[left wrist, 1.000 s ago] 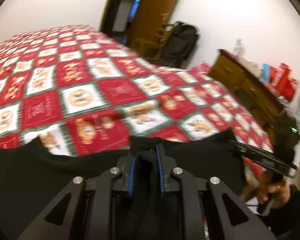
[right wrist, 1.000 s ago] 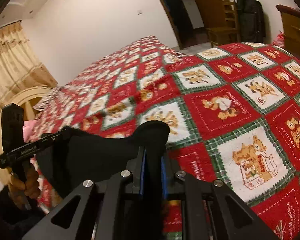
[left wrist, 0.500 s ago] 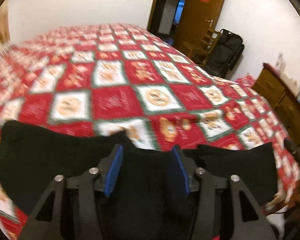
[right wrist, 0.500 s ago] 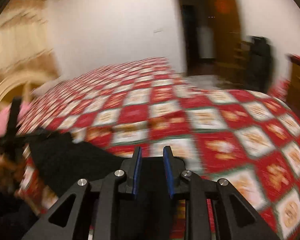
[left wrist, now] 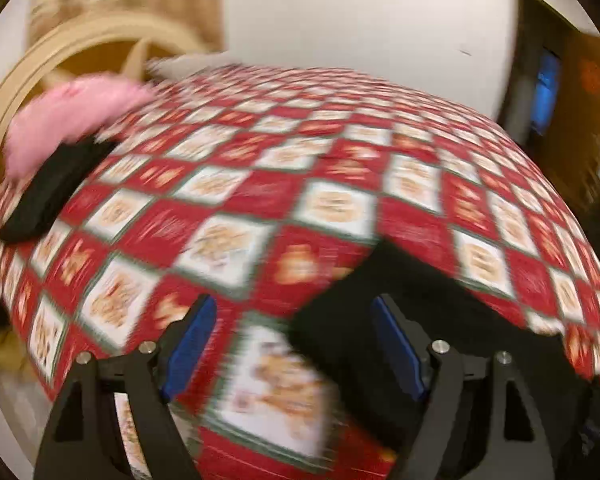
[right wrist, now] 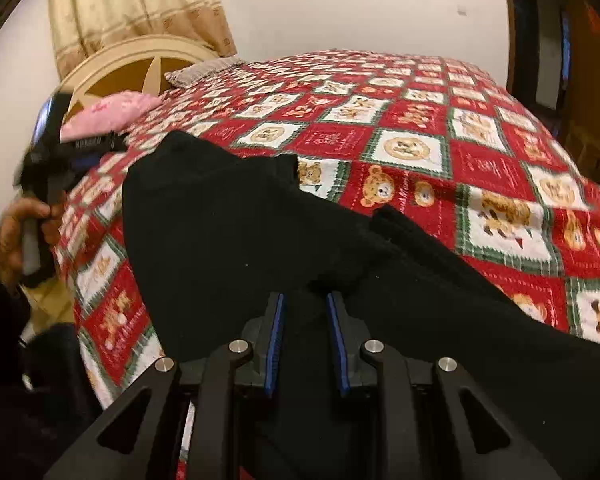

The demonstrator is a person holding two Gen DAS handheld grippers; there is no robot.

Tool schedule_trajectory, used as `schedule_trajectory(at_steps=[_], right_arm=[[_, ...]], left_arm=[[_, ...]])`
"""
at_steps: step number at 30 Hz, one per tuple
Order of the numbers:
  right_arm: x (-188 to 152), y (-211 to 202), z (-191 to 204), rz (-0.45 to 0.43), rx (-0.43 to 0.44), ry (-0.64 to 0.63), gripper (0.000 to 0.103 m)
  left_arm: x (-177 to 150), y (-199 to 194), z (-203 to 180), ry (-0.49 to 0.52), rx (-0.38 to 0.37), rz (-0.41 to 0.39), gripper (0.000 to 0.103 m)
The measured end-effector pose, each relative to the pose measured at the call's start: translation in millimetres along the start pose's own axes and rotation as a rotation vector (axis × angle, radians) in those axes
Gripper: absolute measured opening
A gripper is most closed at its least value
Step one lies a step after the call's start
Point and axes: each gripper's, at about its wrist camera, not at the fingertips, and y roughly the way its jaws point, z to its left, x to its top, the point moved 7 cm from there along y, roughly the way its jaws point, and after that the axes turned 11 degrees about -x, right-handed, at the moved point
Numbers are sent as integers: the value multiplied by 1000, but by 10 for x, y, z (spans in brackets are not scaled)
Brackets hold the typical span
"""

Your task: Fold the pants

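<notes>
The black pants [right wrist: 236,232] lie spread over the red teddy-bear bedspread [right wrist: 412,140]. My right gripper [right wrist: 306,304] sits low over them. Its blue pads stand a narrow gap apart, with a raised fold of the black cloth pinched between them. In the blurred left wrist view my left gripper [left wrist: 296,340] has its jaws opening wide. An edge of the pants [left wrist: 380,320] lies loose under its right pad, and bare bedspread [left wrist: 236,240] shows between the fingers. In the right wrist view a hand [right wrist: 20,232] holds the left gripper [right wrist: 88,152] at the bed's left side.
A pink pillow [right wrist: 112,112] and a grey pillow [right wrist: 200,70] lie by the cream round headboard [right wrist: 140,56]. A dark folded item [left wrist: 52,188] rests beside the pink pillow [left wrist: 72,120]. A doorway [right wrist: 540,60] stands at the right, curtains [right wrist: 132,4] at the back left.
The left gripper opened, let go of the pants and swung left toward the headboard. The right gripper also turned left with cloth still between its pads, and the pants now lie flatter.
</notes>
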Motion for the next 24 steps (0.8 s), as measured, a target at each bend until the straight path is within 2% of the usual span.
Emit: schedule_trajectory(at_steps=[3,7,9,13,15,21,23,24], right_arm=[[72,-250,-135,-79,-31,64,23],[151,-435,-179,-139,-37,101,23],[134,-412,-158,-125,-33,101,23],[84,-376,-117,-102,-23,100,23],[81,-421,-114,-113,-27,94,23],[88,-525,-209,-137,-46,143,23],[80,-552,-241,-141,-50,161,23],[77,-560,-269,-143,-54,174,23]], left_arm=[[-68,68,258,-134,-39,11,83],[-255,183,179,-242,-163,43,83],[-310,228,16,-220,-194,64,83],[-356,350,-216,-155,-179,94,83],[-330,393,-198,-152,-164,84,83],[-294,397,-161,-191,-190,71,82],[-291,389,-156,-203,-196,63,73],[-290,380,-149,-203,-189,59,59]])
